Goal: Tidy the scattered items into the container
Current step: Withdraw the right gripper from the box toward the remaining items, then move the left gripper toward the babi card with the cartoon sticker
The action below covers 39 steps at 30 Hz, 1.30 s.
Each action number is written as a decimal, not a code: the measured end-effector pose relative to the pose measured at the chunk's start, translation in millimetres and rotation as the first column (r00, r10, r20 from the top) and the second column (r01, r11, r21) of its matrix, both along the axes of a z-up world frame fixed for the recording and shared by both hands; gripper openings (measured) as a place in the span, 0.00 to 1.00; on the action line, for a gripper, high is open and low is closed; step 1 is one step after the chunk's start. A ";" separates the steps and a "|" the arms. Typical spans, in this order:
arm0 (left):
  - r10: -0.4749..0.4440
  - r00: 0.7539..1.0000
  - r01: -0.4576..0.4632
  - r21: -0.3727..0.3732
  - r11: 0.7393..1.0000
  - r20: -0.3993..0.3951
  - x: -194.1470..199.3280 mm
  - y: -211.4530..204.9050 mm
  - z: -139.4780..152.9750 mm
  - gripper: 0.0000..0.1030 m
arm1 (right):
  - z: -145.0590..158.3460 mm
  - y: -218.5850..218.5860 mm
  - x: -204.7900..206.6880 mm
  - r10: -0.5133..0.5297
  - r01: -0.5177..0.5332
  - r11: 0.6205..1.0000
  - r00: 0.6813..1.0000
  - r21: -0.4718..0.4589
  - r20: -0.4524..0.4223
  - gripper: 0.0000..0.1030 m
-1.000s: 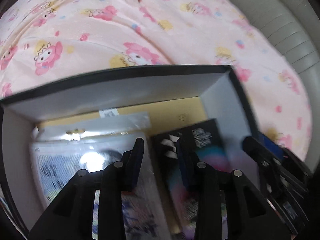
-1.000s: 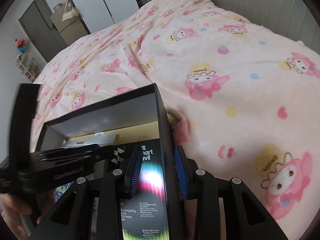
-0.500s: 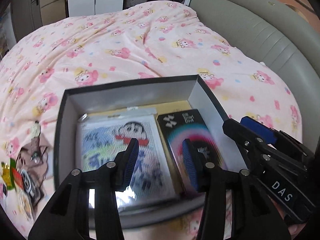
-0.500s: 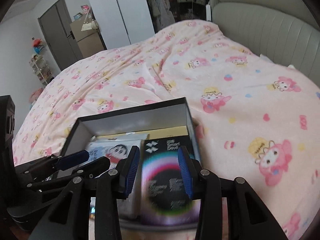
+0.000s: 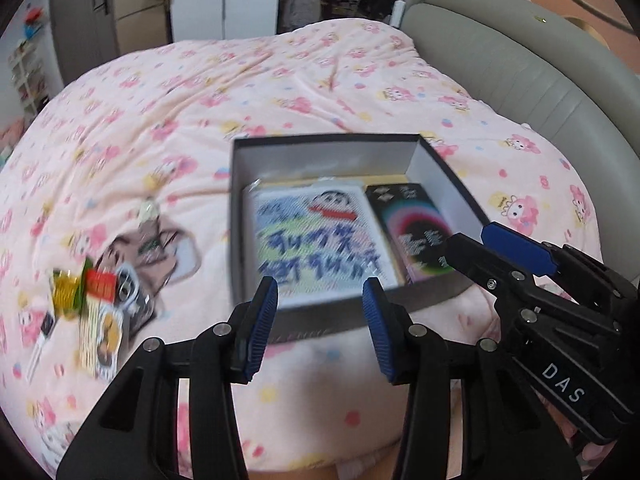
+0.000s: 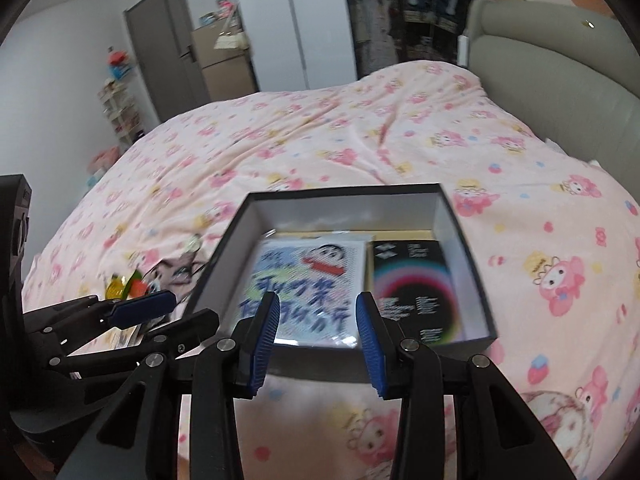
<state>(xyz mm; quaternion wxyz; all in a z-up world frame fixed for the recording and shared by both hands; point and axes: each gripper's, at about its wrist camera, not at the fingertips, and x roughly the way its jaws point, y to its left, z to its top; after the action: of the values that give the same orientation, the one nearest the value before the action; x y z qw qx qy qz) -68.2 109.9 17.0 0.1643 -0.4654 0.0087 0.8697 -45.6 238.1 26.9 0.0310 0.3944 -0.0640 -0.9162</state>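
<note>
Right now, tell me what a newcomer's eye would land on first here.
The open black box on the pink cartoon blanket stands out first: inside it, a bright cartoon packet lies beside a black rainbow-ringed carton. Left of the box, a colourful clutter of small items still lies on the blanket. Both grippers, left and right, hang open and empty before the box.

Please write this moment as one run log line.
left hand-held gripper: open, empty | right hand-held gripper: open, empty | box: two items inside
</note>
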 end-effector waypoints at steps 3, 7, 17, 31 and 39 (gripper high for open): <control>0.040 0.999 -0.040 -0.021 0.999 0.017 10.3 -20.6 -9.4 0.43 | -9.7 -21.7 3.1 0.040 -0.040 0.999 0.999 -0.003 0.029 0.35; 0.118 0.991 -0.116 -0.027 0.993 0.068 18.0 -57.6 -27.3 0.43 | -26.0 -55.4 0.3 0.116 -0.114 0.993 0.990 -0.026 0.080 0.34; 0.401 0.888 -0.418 0.032 0.908 0.226 -5.1 -200.5 -79.6 0.46 | -66.9 -176.3 -38.6 0.354 -0.343 0.935 0.917 -0.090 0.185 0.34; 0.474 0.784 -0.562 0.136 0.816 0.402 -67.4 -288.1 -144.3 0.60 | -151.3 -251.8 -103.7 0.444 -0.343 0.890 0.801 -0.301 0.401 0.35; 0.446 0.787 -0.560 0.193 0.805 0.426 -65.2 -282.3 -147.6 0.61 | -147.3 -253.2 -95.6 0.490 -0.347 0.842 0.812 -0.413 0.318 0.04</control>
<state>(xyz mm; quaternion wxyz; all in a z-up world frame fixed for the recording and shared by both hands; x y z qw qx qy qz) -133.4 -172.4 -130.6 -0.0070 -0.5700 -0.2838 0.7711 -141.2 -15.2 -120.4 0.2873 0.5712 -0.1342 -0.7571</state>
